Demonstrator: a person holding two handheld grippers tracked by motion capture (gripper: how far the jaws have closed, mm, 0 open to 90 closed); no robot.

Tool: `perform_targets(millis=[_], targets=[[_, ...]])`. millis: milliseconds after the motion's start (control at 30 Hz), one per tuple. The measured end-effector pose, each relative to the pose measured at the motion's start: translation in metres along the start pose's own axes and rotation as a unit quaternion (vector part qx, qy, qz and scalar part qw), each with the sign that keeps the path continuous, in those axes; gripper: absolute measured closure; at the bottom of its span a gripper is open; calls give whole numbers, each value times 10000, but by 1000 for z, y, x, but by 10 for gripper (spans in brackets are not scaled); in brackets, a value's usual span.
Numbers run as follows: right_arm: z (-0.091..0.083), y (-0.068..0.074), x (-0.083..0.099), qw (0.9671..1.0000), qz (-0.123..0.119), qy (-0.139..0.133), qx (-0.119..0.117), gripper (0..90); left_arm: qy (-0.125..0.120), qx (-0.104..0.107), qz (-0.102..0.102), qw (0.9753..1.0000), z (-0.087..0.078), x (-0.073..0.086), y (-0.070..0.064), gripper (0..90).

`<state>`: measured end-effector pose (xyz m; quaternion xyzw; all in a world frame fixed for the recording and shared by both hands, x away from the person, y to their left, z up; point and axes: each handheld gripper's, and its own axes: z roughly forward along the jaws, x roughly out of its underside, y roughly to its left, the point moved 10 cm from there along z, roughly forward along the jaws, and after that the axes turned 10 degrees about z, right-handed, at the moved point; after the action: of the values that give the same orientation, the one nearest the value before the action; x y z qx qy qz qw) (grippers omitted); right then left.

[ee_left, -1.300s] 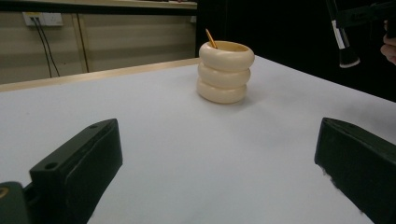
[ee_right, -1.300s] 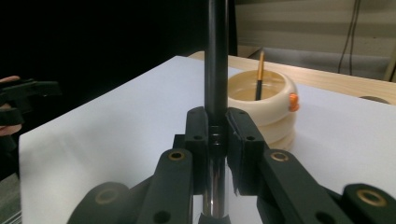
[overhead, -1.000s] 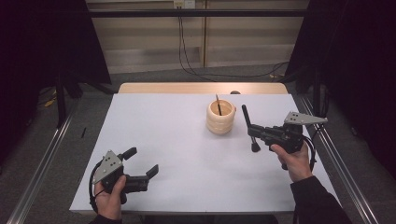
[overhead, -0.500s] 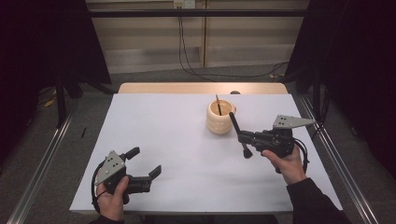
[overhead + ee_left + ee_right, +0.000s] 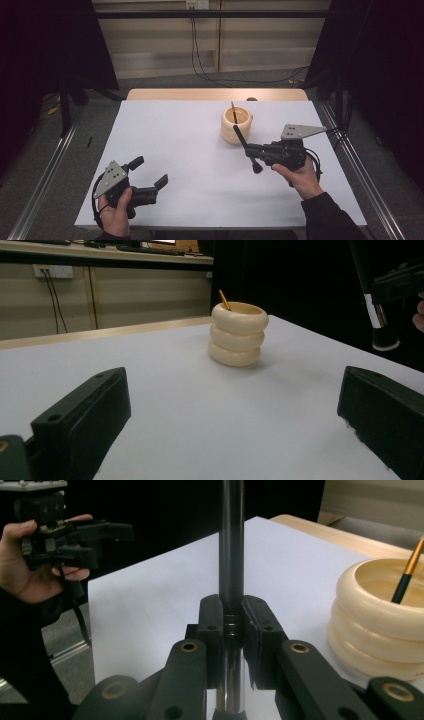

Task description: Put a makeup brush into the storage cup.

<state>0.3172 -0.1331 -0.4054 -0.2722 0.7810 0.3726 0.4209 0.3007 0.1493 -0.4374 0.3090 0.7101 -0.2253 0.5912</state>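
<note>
The right gripper (image 5: 251, 150) clamps a brush (image 5: 246, 148) (bristles down) beside the cup (image 5: 236, 124); next, tip it in. The left gripper (image 5: 149, 172) rests open.

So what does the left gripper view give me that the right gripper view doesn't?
Left gripper view: the left gripper with jaws wide open, the brush head end hanging above the table, and the whole three-ring cup.
Right gripper view: the right gripper shut on the brush handle, close up, and the left hand farther off.
Both: the cup, the gold stick leaning in it, and the white table.
</note>
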Motion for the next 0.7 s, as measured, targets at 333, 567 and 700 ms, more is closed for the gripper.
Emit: perform_targets(millis=[333, 567, 700], targets=[[12, 16, 8, 9967, -411, 679, -182, 793, 74, 105, 109, 9999, 2, -2, -5, 7], [20, 16, 11, 9928, -476, 1073, -258, 793, 135, 211, 179, 9995, 7, -4, -11, 6], [24, 15, 14, 9894, -554, 1307, -303, 792, 138, 288, 209, 9993, 9, -6, -13, 7]])
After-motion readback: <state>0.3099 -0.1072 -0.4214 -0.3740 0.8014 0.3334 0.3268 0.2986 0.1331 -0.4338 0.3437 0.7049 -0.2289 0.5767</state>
